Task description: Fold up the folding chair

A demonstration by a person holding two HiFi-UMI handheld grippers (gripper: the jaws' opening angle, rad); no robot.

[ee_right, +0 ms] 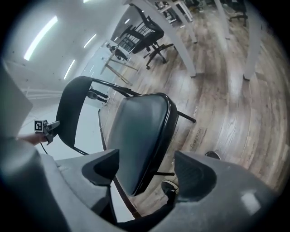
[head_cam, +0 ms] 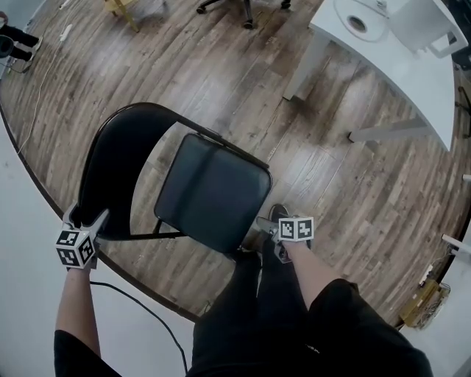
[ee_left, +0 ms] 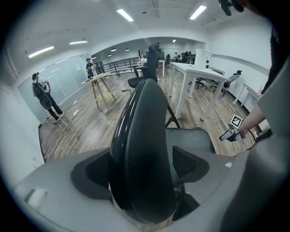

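I see the folding chair (head_cam: 221,213) standing on the floor (head_cam: 331,184) just ahead of the person's legs (head_cam: 250,309), with its backrest (head_cam: 110,166) at the left and its seat (head_cam: 210,180) to the right of that. The left gripper (head_cam: 85,219) sits at the backrest's near edge, and the backrest runs between its parted jaws. The right gripper (head_cam: 265,239) is just beside the seat's near right corner, jaws apart and facing the seat's edge. A shoe (head_cam: 278,213) rests by that same corner. A table (head_cam: 412,66) stands well behind at the right, and an office chair (head_cam: 246,9) is farther back, behind the seat.
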